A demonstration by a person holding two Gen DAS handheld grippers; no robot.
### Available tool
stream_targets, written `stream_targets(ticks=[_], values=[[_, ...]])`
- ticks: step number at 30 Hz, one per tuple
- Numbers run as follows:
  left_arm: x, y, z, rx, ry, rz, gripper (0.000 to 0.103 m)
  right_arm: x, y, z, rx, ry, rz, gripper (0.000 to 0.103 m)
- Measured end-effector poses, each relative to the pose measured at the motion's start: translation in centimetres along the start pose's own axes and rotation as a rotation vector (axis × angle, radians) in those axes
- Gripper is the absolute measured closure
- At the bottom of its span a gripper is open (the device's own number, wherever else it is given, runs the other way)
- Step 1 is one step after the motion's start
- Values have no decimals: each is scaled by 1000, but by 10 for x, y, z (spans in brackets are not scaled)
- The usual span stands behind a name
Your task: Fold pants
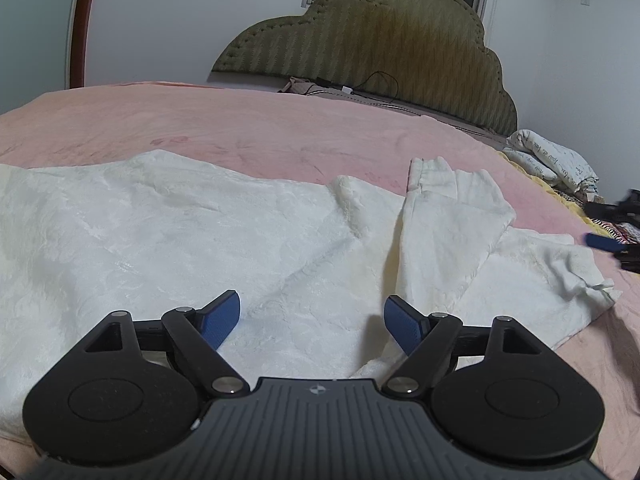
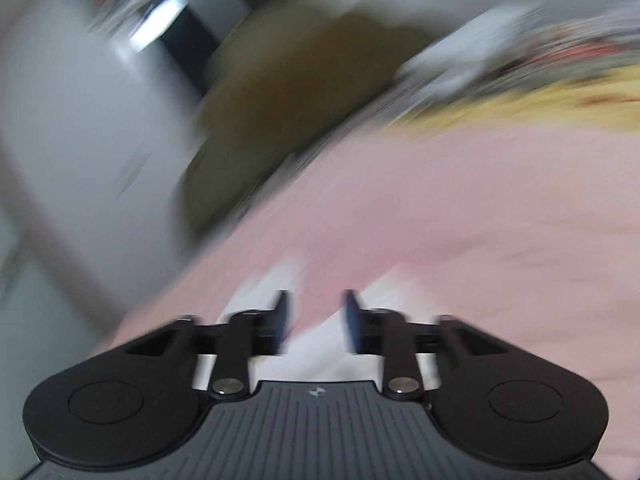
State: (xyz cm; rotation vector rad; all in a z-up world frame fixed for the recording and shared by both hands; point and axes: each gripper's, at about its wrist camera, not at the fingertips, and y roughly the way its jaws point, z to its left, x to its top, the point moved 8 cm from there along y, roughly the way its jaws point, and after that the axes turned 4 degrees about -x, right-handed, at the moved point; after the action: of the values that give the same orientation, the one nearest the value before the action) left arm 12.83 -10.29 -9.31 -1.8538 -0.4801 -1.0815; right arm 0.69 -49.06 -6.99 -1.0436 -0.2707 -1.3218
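- Pants (image 1: 248,240) lie spread on the bed (image 1: 240,120), one leg doubled over, ready for folding.
- Left hand-held gripper (image 1: 312,322) hovers agape above them, nothing held.
- Right hand-held gripper (image 2: 316,320): jaws parted, empty; view blurred.

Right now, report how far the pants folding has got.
Done: one leg end of the white pants looks turned back across the other, on the pink blanket. In hand: nothing; left gripper and right gripper are open, empty. Left: fold the spread pants smaller.
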Motion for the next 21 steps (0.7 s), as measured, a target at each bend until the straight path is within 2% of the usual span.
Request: stream_targets(ticks=[1, 2, 4, 5, 6, 7, 8, 9, 10, 11, 13, 15, 16, 19, 21], values=[[0, 0, 0, -2, -4, -1, 21, -7, 17, 7, 20, -14, 39, 47], [0, 0, 0, -4, -6, -2, 21, -12, 35, 8, -7, -19, 77, 47], [0, 0, 0, -6, -8, -3, 21, -16, 54, -12, -110, -12, 90, 49], [0, 0, 0, -5, -7, -3, 20, -13, 55, -21, -103, 26, 42, 52], [0, 0, 0, -5, -7, -3, 20, -13, 46, -33, -141, 82, 2, 52], [0, 0, 0, -5, -6, -2, 20, -16, 35, -41, -233, 111, -47, 51], [0, 0, -1, -4, -2, 0, 19, -10, 25, -41, -343, 95, -102, 50], [0, 1, -2, -2, 3, 1, 19, -8, 18, -32, -401, 41, -143, 47], [0, 0, -2, -1, 5, 1, 19, -8, 15, -14, -414, -49, -172, 47], [0, 0, -2, -4, 3, -3, 19, -8, 25, 12, -370, -136, -166, 47], [1, -3, 0, -23, -12, -17, 19, -12, 52, 58, -275, -256, -96, 47], [4, -8, -2, -45, -9, -47, 19, -26, 85, 104, -214, -363, -25, 46], [6, -12, -7, -66, 7, -72, 19, -33, 99, 123, -196, -414, 0, 42], [12, -16, -27, -103, 103, -101, 17, -36, 137, 169, -214, -534, 63, 31], [13, -11, -44, -89, 199, -90, 12, -40, 163, 182, -248, -557, 127, 29]])
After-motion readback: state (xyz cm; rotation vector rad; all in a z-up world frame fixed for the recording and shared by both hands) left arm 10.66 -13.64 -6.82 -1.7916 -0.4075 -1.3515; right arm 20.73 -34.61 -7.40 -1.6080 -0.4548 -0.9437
